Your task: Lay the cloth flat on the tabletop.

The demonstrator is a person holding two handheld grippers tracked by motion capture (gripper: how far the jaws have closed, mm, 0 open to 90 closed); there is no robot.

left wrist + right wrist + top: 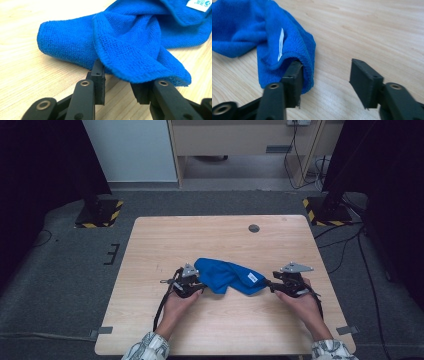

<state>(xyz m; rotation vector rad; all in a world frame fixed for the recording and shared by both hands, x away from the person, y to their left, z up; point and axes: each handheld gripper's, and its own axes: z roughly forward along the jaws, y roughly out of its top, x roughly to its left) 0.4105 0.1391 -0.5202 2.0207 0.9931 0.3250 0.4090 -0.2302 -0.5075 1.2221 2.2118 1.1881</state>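
Left tool (196,287) and right tool (274,286) stand parted, gripping nothing, at either end of the crumpled blue microfibre cloth (227,276) lying mid-counter (150,245); seemingly release, so next withdraw cleanly.

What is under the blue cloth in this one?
The blue cloth lies bunched on the wooden table; bare wood shows around it. Whatever sits beneath its folds is covered and cannot be seen.

Blue cloth (227,276) bunched between both hands; bare table (215,237) beyond, free to pass.
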